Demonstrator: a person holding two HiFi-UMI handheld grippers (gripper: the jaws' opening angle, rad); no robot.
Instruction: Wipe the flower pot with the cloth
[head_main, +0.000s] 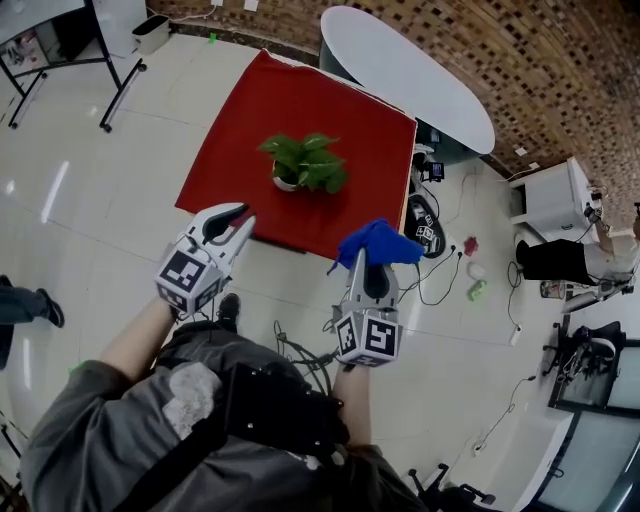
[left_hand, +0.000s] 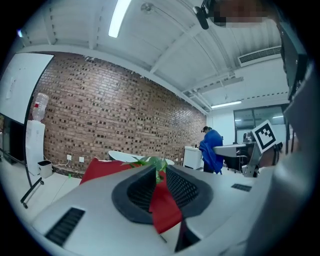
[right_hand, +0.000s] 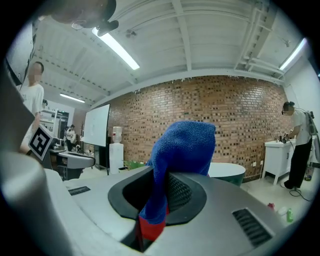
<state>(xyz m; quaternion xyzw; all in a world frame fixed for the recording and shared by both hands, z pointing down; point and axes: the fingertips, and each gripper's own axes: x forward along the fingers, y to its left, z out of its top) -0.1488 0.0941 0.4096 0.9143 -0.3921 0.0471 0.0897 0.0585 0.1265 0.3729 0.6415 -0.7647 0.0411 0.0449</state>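
Leaves (head_main: 305, 158) overhang flower pot (head_main: 284, 183) — apparently.

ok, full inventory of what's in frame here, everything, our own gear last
table: 1, red top, centre of the head view, ahead of both grippers
flower pot: 1, white, holds a green leafy plant, near the table's middle
cloth: 1, blue, held in the right gripper
oval table: 1, white, beyond the red one, by the brick wall
cabinet: 1, white, far right
small items: 3, red, white, green, on the floor right of the table; too small to identify
cables: several, black, floor right of the table
bystander: 1, dark trousers, beside the cabinet
left gripper: 1, grey-white, jaws slightly apart, empty
right gripper: 1, grey-white, jaws shut on the cloth
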